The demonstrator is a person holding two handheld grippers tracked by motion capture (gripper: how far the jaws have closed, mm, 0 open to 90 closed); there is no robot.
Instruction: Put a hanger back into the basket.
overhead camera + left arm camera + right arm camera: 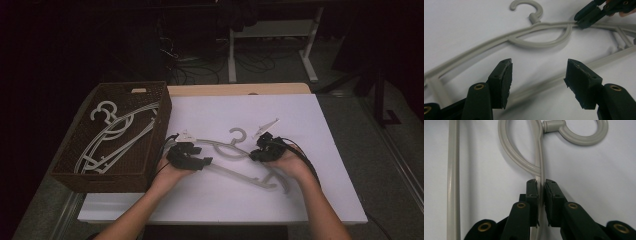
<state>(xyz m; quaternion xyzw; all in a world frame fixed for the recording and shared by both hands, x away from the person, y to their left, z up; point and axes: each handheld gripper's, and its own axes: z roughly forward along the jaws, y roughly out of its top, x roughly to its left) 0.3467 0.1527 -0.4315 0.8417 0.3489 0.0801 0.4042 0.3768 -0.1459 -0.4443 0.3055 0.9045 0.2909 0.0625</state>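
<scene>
No text, label, brand, number or sign can be read anywhere, on any surface around either gripper.

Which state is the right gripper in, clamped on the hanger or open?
Clamped. In the right gripper view, the right gripper has both pads pressed on the hanger arm, just below its loop.

A white tabletop [320, 200] carries a hanger [235, 152] mid-right, a basket [107, 175] left, perhaps overhanging.
</scene>
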